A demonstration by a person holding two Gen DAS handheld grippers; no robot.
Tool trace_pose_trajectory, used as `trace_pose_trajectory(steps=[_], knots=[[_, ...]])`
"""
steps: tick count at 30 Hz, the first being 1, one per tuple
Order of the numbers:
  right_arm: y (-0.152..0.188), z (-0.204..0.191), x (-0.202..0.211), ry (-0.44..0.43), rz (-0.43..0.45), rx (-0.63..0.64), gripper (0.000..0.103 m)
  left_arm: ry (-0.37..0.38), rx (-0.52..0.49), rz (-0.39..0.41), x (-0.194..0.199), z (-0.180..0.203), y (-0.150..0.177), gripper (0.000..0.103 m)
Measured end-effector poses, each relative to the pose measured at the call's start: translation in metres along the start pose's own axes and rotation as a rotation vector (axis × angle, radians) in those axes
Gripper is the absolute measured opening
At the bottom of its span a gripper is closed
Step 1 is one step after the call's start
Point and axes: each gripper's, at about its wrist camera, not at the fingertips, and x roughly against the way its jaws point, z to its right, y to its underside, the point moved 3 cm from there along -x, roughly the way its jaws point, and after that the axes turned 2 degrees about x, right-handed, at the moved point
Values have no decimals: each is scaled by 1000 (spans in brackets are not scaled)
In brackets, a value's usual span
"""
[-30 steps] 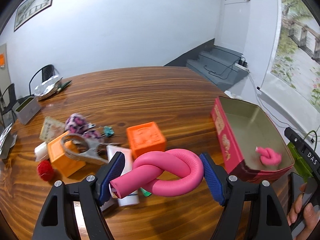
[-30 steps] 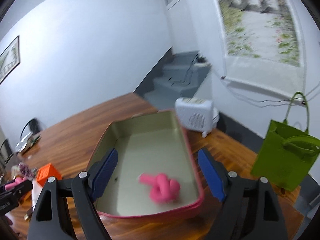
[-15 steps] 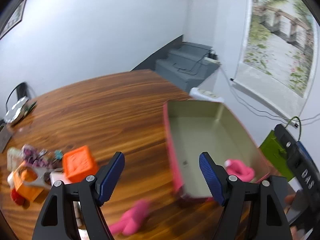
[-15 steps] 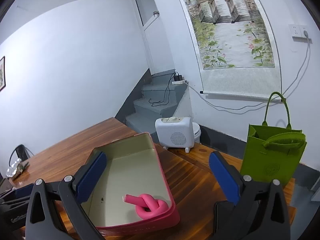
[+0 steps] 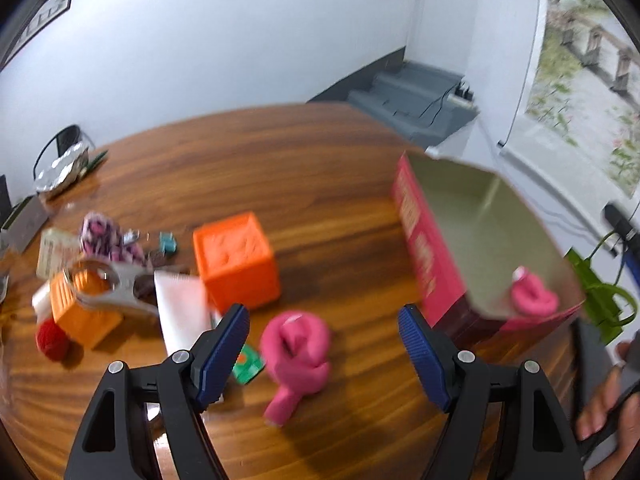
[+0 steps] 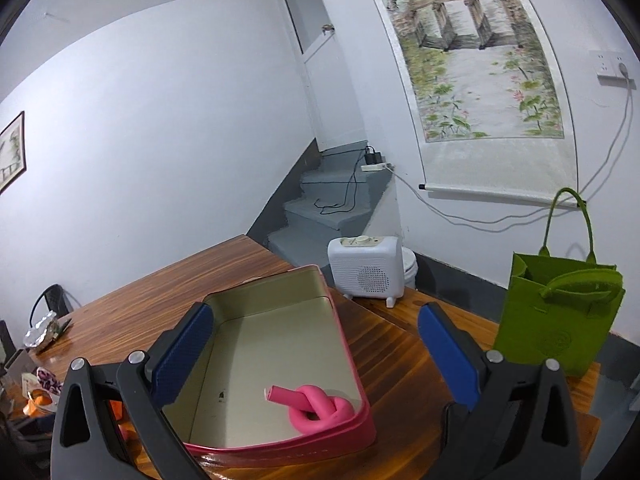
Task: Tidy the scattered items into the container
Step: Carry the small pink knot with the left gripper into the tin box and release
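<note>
1. Left gripper (image 5: 323, 334) tips steeply down over the counter (image 5: 280, 168), fingers apart and gripping nothing; a knotted pink foam tube (image 5: 297, 354) lies loose between them, just beside the red tin (image 5: 424, 252).
2. Right gripper (image 6: 314, 354) points nearly level over the tin, fingers wide apart and empty.
3. A second pink knot (image 6: 316, 406) sits inside the tin's near corner.

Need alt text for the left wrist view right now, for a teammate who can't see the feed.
The left gripper hangs open over a knotted pink foam tube lying on the wooden table, untouched by its pads. To the right stands the pink tin with another pink knot inside; to the left, an orange cube and blurred clutter.
</note>
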Motion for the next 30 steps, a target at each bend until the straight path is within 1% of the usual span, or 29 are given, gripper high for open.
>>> trace_pose_trajectory(steps=[5,8,10,11,12,16,19,22,26,30], knots=[[2,0,-4,-9,-17,-5,102,-35,-33,-22,-13,1,12,79],[3,1,-5,-14,-23,-14,102,-48,-38,-50,-26,-2,15,78],[3,2,-4,-15,-18,-14,102,-47,-31,-80,-34,-4,20,60],[3,1,-4,-17,-16,-12,102,-40,-26,-80,-35,-6,22,53],[3,1,-3,-19,-13,-10,102,-35,-21,-77,-33,-6,21,47],[2,1,-4,-23,-11,-9,102,-20,-8,-68,-30,-6,21,47],[1,3,-3,-25,-4,-19,102,-2,-2,-21,-14,-1,12,47],[2,3,-3,-23,-1,-19,102,27,-6,33,1,11,-4,47],[1,4,1,-9,20,-23,102,101,-51,97,16,43,-31,47],[-1,9,9,19,66,-44,102,204,-99,97,16,78,-43,47]])
